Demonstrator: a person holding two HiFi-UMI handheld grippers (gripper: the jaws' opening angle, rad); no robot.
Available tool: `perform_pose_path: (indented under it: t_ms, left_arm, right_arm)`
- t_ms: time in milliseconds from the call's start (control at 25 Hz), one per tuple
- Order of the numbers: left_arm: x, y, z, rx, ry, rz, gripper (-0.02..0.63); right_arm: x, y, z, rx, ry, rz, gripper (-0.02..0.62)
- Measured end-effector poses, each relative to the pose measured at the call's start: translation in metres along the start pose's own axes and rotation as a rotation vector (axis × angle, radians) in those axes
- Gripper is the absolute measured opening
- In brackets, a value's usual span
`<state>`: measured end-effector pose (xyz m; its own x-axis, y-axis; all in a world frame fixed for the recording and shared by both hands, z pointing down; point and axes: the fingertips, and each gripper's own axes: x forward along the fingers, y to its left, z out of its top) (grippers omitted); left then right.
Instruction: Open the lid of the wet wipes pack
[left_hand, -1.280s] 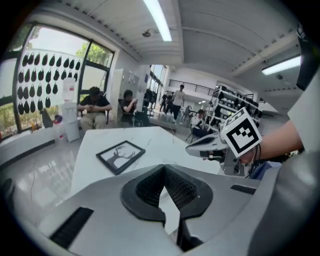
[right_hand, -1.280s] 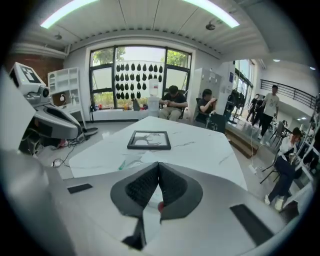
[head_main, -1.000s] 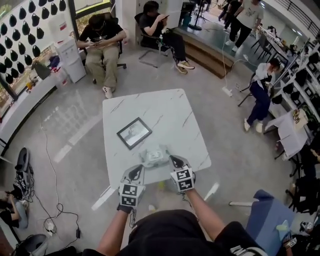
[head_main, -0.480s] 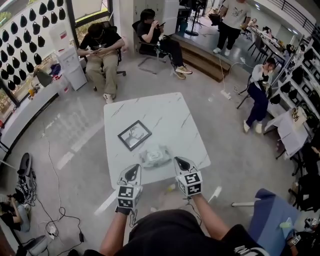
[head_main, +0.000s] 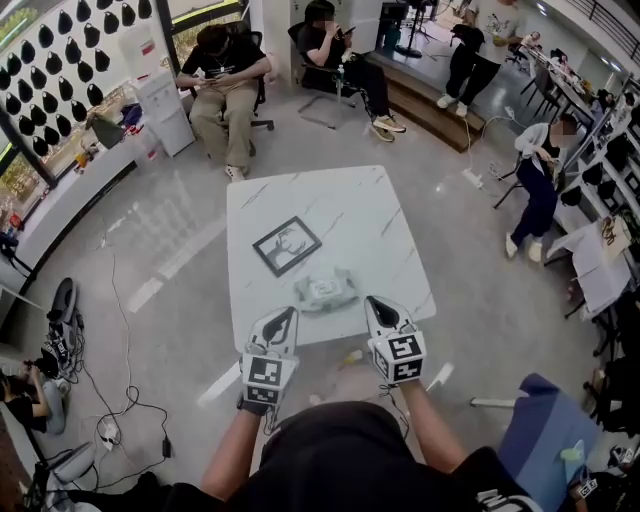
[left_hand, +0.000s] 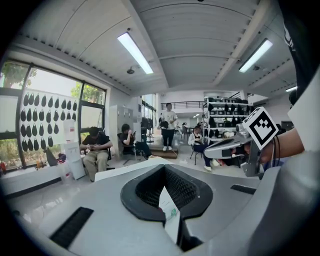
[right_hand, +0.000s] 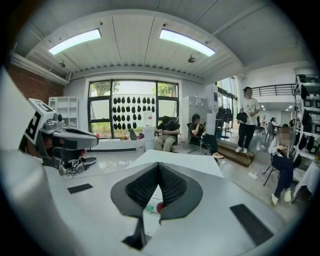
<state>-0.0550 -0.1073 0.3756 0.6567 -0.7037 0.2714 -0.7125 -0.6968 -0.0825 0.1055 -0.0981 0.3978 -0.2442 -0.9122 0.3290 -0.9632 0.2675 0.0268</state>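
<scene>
Nearest the wearer, the left gripper (head_main: 284, 318) and the right gripper (head_main: 378, 305) are held on the near side of the wet wipes pack (head_main: 325, 289), one toward each flank and both clear of it. Each pair of jaws is seen pressed together with nothing clamped. Only a sliver of white with green print, probably the pack, is glimpsed past the pads in the gripper views.

A second ago both tips were set right against the pack's near edge. Since then both have been drawn back toward the body and lifted, and the pack has been left lying flat on the table (head_main: 370, 215).

Whether the lid has been raised cannot be told, as only a pale patch is made out on the pack's top. The withdrawal is judged to be either a finished attempt or a fresh approach being prepared.

Just beyond the pack a framed picture (head_main: 287, 245) is laid. Well behind that, seated people (head_main: 225, 70) are seen.
</scene>
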Motion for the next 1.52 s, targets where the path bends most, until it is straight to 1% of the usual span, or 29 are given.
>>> perform_pose_path:
  t_ms: [200,360,440,480,560,640,840,920,1000,1080,1240,1400,1520]
  left_arm:
    - [-0.017,0.006,0.01,0.001,-0.027,0.024,0.017]
    - [-0.024,0.01,0.016,0.001,-0.044,0.04,0.017]
    - [-0.027,0.011,0.016,0.021,-0.042,0.047,0.017]
    - [-0.028,0.01,0.015,0.047,-0.035,0.052,0.017]
    - [-0.031,0.008,0.015,0.106,-0.029,0.064,0.017]
    - [-0.032,0.005,0.02,0.138,-0.042,0.071,0.017]
    - [-0.037,0.0,0.025,0.129,-0.064,0.078,0.017]
    - [-0.04,-0.001,0.027,0.129,-0.086,0.075,0.017]
    - [-0.044,-0.002,0.031,0.167,-0.118,0.082,0.018]
    - [-0.05,-0.002,0.032,0.199,-0.125,0.092,0.018]
    - [-0.057,-0.003,0.033,0.191,-0.155,0.101,0.018]
    - [-0.054,-0.003,0.026,0.18,-0.145,0.1,0.018]
    - [-0.047,0.002,0.022,0.166,-0.155,0.111,0.018]
  right_arm:
    - [-0.02,0.005,0.024,-0.005,-0.046,0.002,0.002]
    - [-0.026,0.005,0.036,0.062,-0.078,0.019,0.002]
    - [-0.031,0.006,0.043,0.082,-0.097,0.017,0.002]
    - [-0.034,0.007,0.045,0.08,-0.102,0.015,0.002]
    - [-0.037,0.008,0.048,0.066,-0.106,0.013,0.002]
    - [-0.04,0.007,0.05,0.049,-0.107,0.011,0.002]
    - [-0.045,0.003,0.049,0.022,-0.101,0.011,0.002]
    - [-0.047,0.003,0.049,0.008,-0.103,0.015,0.002]
    - [-0.048,0.005,0.05,-0.007,-0.11,0.023,0.002]
    - [-0.049,0.007,0.051,-0.021,-0.112,0.029,0.002]
    - [-0.051,0.009,0.049,-0.039,-0.108,0.036,0.002]
    - [-0.048,0.01,0.047,-0.057,-0.11,0.055,0.002]
    - [-0.04,0.008,0.047,-0.08,-0.11,0.074,0.002]
